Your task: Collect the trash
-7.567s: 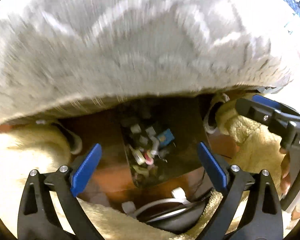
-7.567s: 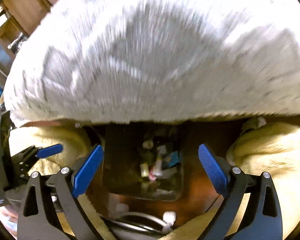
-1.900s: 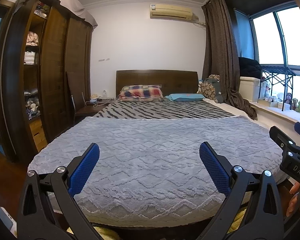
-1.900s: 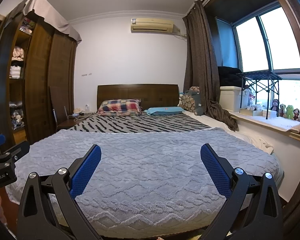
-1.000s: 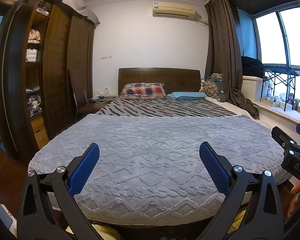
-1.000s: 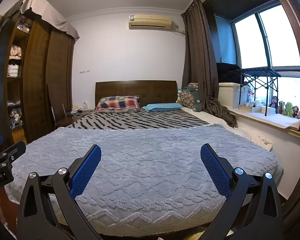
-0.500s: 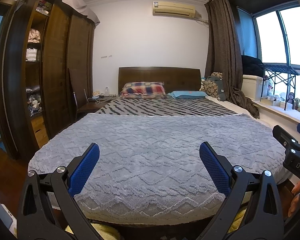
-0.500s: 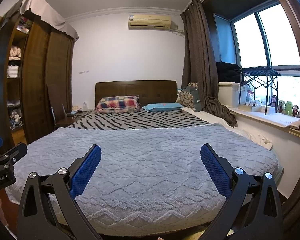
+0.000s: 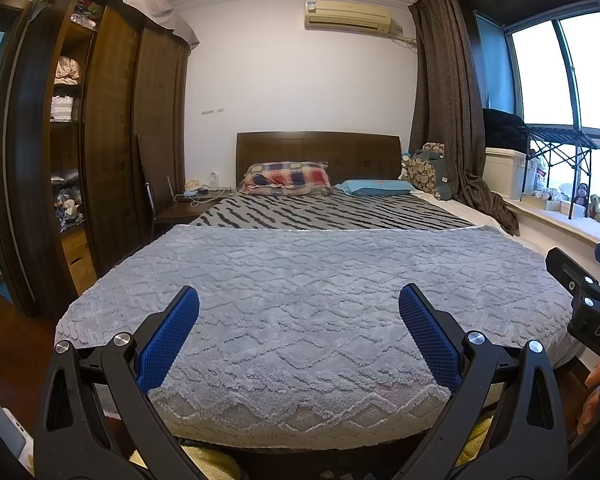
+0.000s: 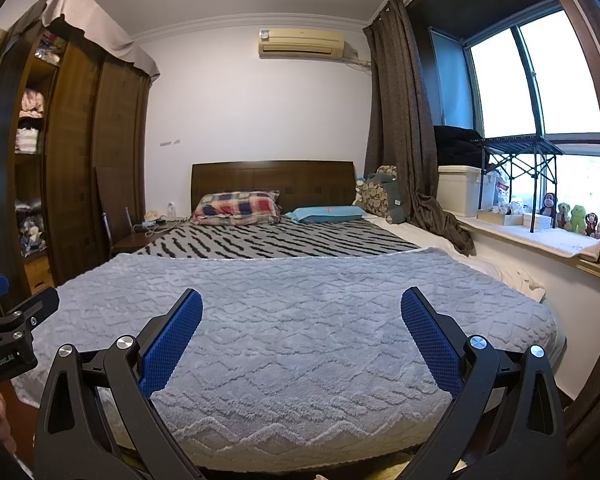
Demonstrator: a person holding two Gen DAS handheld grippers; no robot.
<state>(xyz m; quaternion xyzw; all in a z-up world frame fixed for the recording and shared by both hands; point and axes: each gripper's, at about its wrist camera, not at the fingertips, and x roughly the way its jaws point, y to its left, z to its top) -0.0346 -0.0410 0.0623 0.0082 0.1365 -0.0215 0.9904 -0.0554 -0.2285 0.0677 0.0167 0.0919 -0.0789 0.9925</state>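
1. We are holding the left gripper (image 9: 298, 316) with its blue pads (image 9: 168, 338) spread wide and nothing between them, in front of the foot of the bed.
2. We are holding the right gripper (image 10: 302, 318) the same way, fingers wide apart and gripping nothing; in the left wrist view it is showing at the right edge, beside the left one.
3. Just beyond both grippers, a grey textured blanket (image 9: 312, 304) is covering the near half of the bed.
4. Behind it, a striped black-and-grey sheet (image 9: 324, 214) is lying, and then a plaid pillow (image 9: 286, 176) and a blue pillow (image 9: 374, 187) against the wooden headboard (image 9: 318, 148).
5. We are not seeing any trash in either view, so we cannot tell where it is.
6. Farther away, a dark wardrobe (image 9: 112, 128) is standing at the left, a brown curtain (image 9: 446, 92) is hanging at the right, and an air conditioner (image 9: 347, 18) is sitting high on the wall.
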